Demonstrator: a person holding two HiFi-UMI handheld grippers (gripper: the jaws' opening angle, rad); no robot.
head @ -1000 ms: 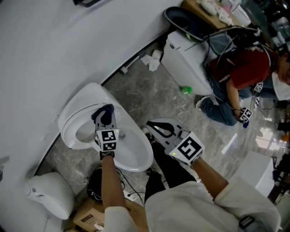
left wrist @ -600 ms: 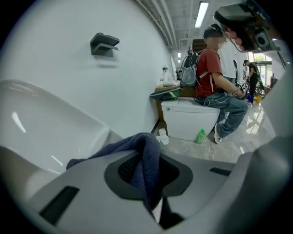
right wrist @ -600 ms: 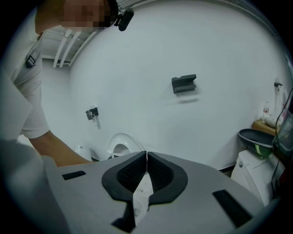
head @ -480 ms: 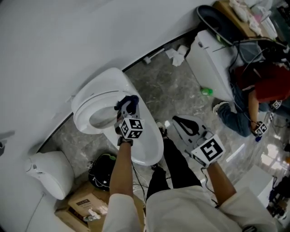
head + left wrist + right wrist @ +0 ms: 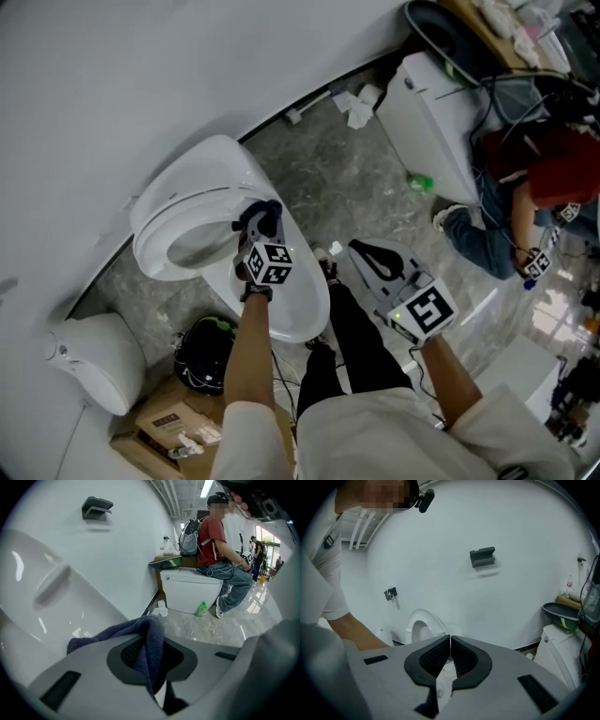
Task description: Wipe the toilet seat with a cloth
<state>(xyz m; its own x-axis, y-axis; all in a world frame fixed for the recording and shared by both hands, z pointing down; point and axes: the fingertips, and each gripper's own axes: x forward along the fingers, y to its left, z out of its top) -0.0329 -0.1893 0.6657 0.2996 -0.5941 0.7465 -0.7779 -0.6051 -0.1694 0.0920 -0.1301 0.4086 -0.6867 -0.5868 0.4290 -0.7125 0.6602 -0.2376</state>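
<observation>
1. Left gripper (image 5: 260, 223) clamped on dark blue knitted cloth (image 5: 149, 641); cloth sits at near rim of white oval toilet seat (image 5: 150, 246), contact unclear.
2. Right gripper (image 5: 450, 644) closed, empty, beside the toilet.
3. Best practice, likely: press cloth flat, sweep along the ring, grip firm.

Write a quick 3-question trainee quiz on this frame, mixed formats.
1. What is the left claw shut on?
A. a dark blue cloth
B. a bottle
C. nothing

2. True or false: the right claw is shut with nothing between its pads.

3. What colour is the bottle lying on the floor?

Key: 1 A; 2 true; 3 green.
</observation>
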